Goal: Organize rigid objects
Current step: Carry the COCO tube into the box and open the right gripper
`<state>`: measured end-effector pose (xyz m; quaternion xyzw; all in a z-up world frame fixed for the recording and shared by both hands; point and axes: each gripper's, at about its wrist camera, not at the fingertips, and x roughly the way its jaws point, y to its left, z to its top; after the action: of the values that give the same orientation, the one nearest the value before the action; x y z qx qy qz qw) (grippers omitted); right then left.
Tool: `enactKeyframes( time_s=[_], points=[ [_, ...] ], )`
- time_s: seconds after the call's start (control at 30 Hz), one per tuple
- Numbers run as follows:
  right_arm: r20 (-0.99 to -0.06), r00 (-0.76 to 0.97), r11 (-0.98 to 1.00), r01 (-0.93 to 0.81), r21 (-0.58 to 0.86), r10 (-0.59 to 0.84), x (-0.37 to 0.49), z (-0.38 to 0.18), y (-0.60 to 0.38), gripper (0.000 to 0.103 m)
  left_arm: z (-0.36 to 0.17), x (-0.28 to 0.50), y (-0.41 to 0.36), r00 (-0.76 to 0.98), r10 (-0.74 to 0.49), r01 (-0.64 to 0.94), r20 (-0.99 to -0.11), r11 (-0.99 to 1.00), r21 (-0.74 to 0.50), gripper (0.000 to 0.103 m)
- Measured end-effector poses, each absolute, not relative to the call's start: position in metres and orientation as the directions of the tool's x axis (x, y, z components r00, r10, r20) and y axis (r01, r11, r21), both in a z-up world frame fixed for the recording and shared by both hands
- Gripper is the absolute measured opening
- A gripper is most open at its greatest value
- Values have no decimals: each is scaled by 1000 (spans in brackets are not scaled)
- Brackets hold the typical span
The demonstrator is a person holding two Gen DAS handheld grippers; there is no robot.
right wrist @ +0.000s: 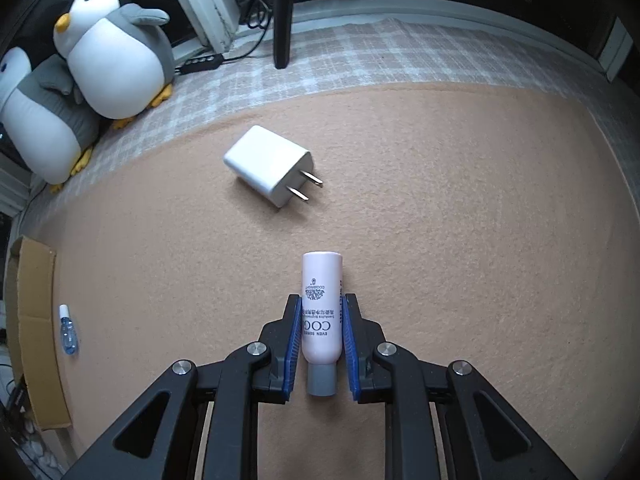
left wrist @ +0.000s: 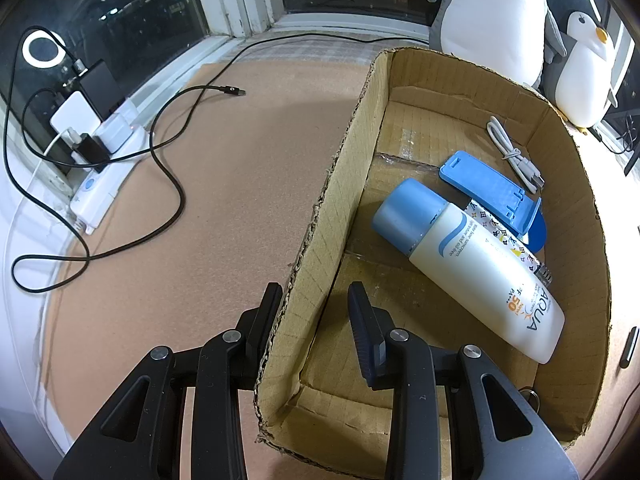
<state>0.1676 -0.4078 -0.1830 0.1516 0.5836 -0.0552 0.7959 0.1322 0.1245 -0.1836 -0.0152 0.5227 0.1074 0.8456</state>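
Tube point(right wrist: 322, 308) lay lengthwise between the right gripper point(right wrist: 322, 304) pads, clamped; left gripper point(left wrist: 316, 300) pinched the box point(left wrist: 320, 216) wall.

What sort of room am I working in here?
Probably a home, on a window-ledge surface at night: dark window panes, plush penguins on the sill, and a power strip with chargers beside a cardboard box.

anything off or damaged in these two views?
Nothing spilled. Cardboard box: its left wall's top edge is torn and ragged where the left gripper clamps it. Pink tube lies flat between the right gripper pads, as expected.
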Motion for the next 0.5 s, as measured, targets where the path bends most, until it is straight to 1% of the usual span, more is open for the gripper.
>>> enactKeyframes(
  time_s=[0.2, 0.3, 0.5],
  points=[
    [-919, 375, 965, 170, 198, 122, 167, -156, -380, 18, -184, 132, 124, 430, 167, -200, -887, 976, 86, 32],
    [-898, 406, 967, 111, 229, 166, 171, -138, -359, 18, -183, 132, 124, 432, 165, -203, -887, 976, 82, 32],
    [-865, 445, 970, -36, 241, 231, 181, -103, -303, 18, -184, 131, 126, 434, 157, -204, -887, 976, 73, 32]
  ],
)
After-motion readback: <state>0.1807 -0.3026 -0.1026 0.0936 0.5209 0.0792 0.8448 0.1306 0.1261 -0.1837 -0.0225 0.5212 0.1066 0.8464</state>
